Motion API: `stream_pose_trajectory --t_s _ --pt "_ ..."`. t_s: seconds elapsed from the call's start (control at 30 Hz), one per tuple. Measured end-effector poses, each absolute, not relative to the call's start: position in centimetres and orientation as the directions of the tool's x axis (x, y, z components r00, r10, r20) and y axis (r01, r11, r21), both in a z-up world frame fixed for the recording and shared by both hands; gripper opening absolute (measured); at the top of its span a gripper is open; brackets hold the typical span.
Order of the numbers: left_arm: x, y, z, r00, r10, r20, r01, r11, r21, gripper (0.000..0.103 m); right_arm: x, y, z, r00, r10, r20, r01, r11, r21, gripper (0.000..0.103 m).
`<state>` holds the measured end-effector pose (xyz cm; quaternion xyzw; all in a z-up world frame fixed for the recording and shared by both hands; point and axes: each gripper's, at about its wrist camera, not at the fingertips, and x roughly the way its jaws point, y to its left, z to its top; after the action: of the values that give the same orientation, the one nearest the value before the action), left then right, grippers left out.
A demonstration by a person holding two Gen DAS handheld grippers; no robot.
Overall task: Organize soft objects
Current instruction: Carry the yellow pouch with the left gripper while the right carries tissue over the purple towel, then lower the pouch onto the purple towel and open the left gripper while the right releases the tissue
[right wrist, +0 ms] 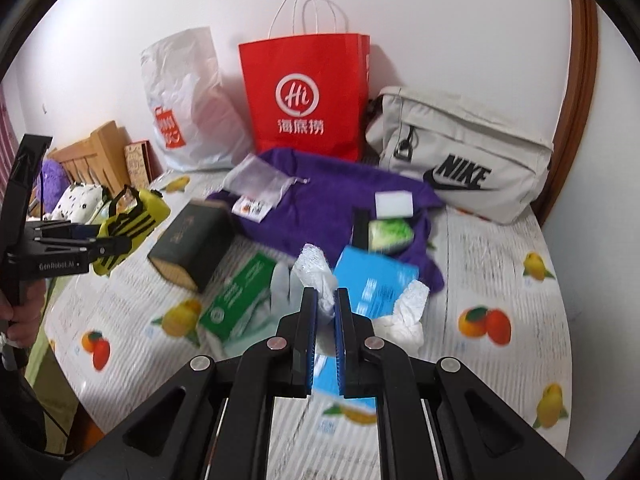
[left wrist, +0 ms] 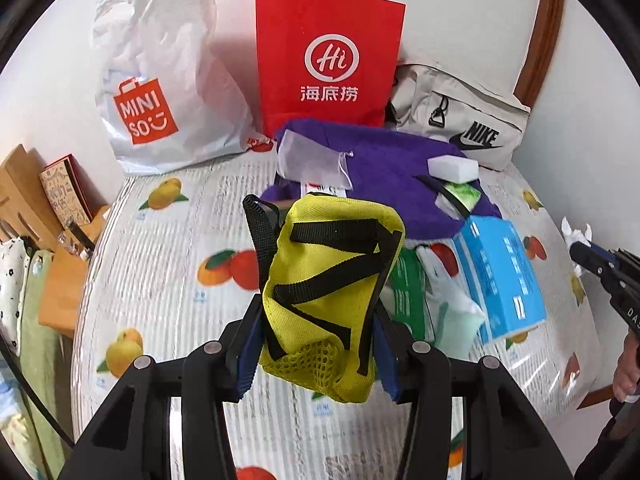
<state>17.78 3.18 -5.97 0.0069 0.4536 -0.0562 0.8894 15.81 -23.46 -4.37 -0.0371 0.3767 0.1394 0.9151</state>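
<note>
- Left wrist view: our left gripper (left wrist: 316,320) clamps a small yellow pouch (left wrist: 328,292) with black straps between its blue pads, lifted clear of the fruit-patterned tablecloth (left wrist: 168,280).
- Right wrist view: our right gripper (right wrist: 327,312) is nearly closed, pinching a crumpled white tissue (right wrist: 316,272) that sticks up between the jaws (this view is slightly blurred).
- Below the tissue lie a blue tissue pack (right wrist: 372,284), a green packet (right wrist: 236,300) and a dark box (right wrist: 192,244), all close together on the cloth.
- Behind them a purple cloth (right wrist: 320,200) is spread, with a white sponge (right wrist: 394,204) resting on it.
- Against the wall stand a white plastic bag (right wrist: 188,120), a red paper bag (right wrist: 304,96) and a grey Nike bag (right wrist: 460,152).
- We judge both soft items are being carried toward a bag; which one, we cannot tell.
- To do this well, we keep both grips steady, since the tissue could tear or slip, and hold the pouch's loose straps clear of the clutter.
- We bring each item over a bag's mouth before letting go.
</note>
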Motion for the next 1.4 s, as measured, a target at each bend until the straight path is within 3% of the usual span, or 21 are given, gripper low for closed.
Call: stream_pose_trajectory --t_s 0.43,1.4 --pt "24.1 3.2 -5.6 0.582 -0.094 -0.808 0.124 0.992 -0.026 0.047 22.5 -23.5 -3.9 0.691 0.223 -0.687 -0.26 0.964 0.052 0.009" --pt "39.1 -1.2 -10.9 0.462 -0.158 -0.873 0.201 0.977 -0.071 0.048 34.1 -22.7 -10.7 0.584 0.186 -0.79 -0.264 0.964 0.032 0.009"
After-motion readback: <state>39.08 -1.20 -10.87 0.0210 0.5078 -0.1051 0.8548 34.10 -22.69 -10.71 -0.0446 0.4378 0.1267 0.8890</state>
